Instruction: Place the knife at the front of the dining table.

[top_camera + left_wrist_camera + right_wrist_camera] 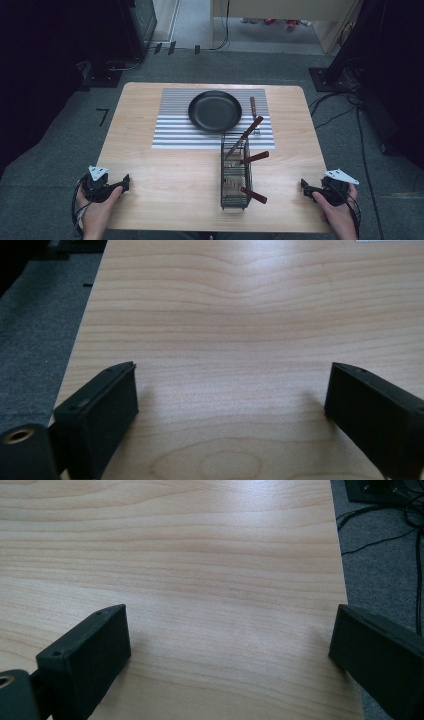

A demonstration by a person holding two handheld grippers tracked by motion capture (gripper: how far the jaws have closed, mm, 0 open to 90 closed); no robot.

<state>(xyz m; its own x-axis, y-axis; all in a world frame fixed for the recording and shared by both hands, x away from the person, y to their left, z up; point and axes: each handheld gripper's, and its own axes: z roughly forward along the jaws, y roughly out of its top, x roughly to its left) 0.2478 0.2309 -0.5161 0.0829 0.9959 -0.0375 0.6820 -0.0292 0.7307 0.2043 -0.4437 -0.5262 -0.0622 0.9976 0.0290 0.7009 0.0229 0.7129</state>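
**Both tongs parked at the near corners; cutlery rack untouched**

I hold the left tongs (125, 181) at the near left corner of the surface (165, 175), and the right tongs (303, 186) at the near right corner. In the left gripper view the left tongs (230, 400) stand released, jaws wide apart, with bare wood grain between them. In the right gripper view the right tongs (230, 645) are likewise released and hold nothing; the right jaw hangs just over the edge of the surface, above the grey floor (385, 565).

The nearest work item is the wire rack (235, 172), standing upright in the near middle of the surface, closer to my right tongs than to my left but well apart from both. Three wooden-handled utensils (254, 158) lean out of it toward the right; I cannot tell knife from fork at this range. A further wooden-handled utensil (253, 107) lies on the striped mat (170, 132), just beside the black pan (215, 111), which sits on the mat at the far middle.

My judgement: this is the start position, with no grasp begun. The next move most likely calls for bringing the right tongs inward and forward to the rack, lining the jaws across one protruding handle, and closing firmly before lifting. The handles are slim and slanted, so a skewed approach could nudge the light rack or slip off.
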